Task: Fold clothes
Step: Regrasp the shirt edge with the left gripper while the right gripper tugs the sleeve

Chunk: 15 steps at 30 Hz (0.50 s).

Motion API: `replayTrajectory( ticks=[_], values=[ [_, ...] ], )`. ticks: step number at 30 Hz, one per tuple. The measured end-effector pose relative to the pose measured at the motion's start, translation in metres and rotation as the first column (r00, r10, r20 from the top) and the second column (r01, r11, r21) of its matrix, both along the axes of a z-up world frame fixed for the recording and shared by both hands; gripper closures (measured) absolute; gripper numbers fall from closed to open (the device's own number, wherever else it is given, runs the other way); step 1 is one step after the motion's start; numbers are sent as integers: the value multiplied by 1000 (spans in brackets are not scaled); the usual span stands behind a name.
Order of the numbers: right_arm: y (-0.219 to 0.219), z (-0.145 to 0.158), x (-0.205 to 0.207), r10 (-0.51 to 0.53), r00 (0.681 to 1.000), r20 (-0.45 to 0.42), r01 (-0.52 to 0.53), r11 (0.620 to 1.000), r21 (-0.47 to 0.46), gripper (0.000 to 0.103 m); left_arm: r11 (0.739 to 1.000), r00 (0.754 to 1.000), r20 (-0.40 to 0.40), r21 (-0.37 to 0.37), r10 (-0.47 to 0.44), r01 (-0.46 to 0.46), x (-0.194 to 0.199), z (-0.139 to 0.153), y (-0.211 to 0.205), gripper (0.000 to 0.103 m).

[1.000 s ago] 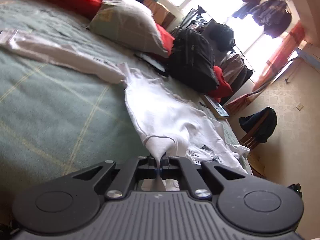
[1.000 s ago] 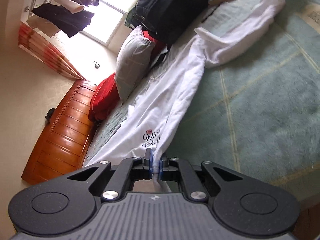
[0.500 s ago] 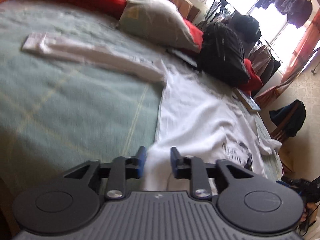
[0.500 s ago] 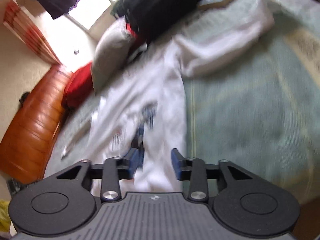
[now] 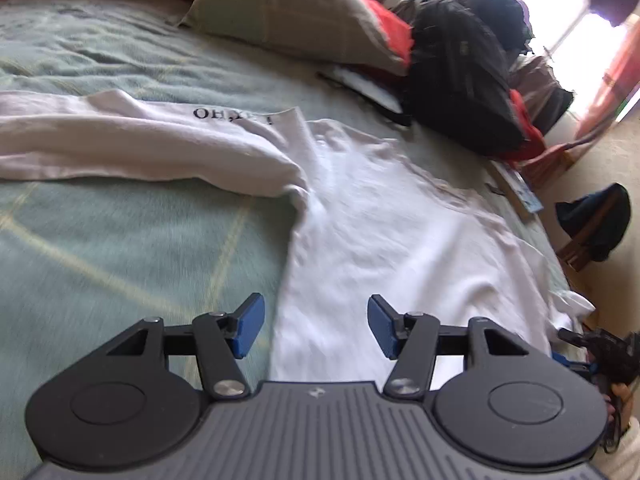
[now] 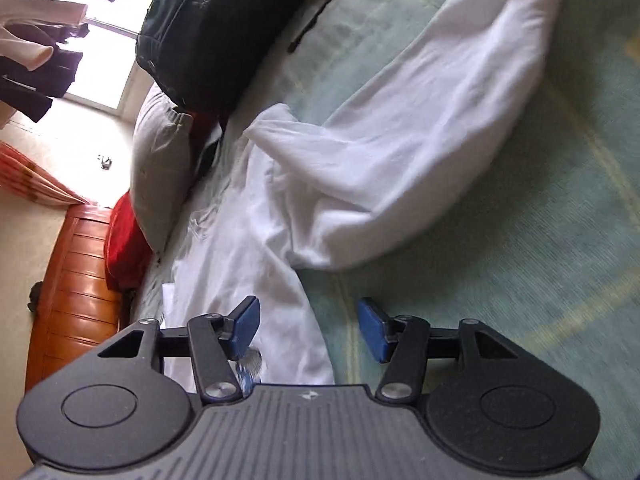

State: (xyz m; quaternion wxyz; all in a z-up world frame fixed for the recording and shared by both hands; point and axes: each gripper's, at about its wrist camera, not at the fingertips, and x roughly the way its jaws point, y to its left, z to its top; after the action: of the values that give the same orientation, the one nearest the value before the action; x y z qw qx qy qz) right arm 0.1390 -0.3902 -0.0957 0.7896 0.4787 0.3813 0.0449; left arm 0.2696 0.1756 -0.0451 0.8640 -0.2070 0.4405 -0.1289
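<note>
Over the green bedspread, both tools, left and right, spread wide above the white shirt.

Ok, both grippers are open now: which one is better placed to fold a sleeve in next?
Probably left: the left gripper is open over the white shirt, facing the nearer sleeve.

left claw agape, right claw agape

Blown-out window glare, motion blur
</note>
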Motion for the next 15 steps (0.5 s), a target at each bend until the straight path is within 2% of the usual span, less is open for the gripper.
replayTrajectory(
  ticks=[4,7,10,11,12,13,14,15],
  values=[
    [-4,-2,18,-43,999,7,43,999,4,39,998,999,-36,-61,9,-11,30,-18,2,46],
    [-11,-3,29,-68,998,10,68,998,15,39,997,1000,-30,-83,6,-8,47,-22,-1,44],
    [-17,-5,39,-104,994,18,104,994,21,40,998,1000,-19,-57,5,-6,59,-20,-4,45],
    [-18,-5,41,-117,993,22,117,993,18,42,999,1000,-15,-46,4,-5,62,-19,-5,50],
    [-19,-6,44,-128,991,23,128,992,6,46,999,1000,-12,-36,4,-4,66,-18,-6,66],
    [-19,-5,45,-138,990,23,139,990,-18,55,1000,1000,-8,-25,4,-4,70,-17,-6,76],
    [-19,-4,47,-147,989,23,147,988,-44,70,1000,1000,-5,-15,3,-3,73,-17,-7,92],
    [-19,-3,48,-151,988,19,152,985,-78,77,1000,1000,-1,-4,3,-3,77,-16,-8,95]
  ],
)
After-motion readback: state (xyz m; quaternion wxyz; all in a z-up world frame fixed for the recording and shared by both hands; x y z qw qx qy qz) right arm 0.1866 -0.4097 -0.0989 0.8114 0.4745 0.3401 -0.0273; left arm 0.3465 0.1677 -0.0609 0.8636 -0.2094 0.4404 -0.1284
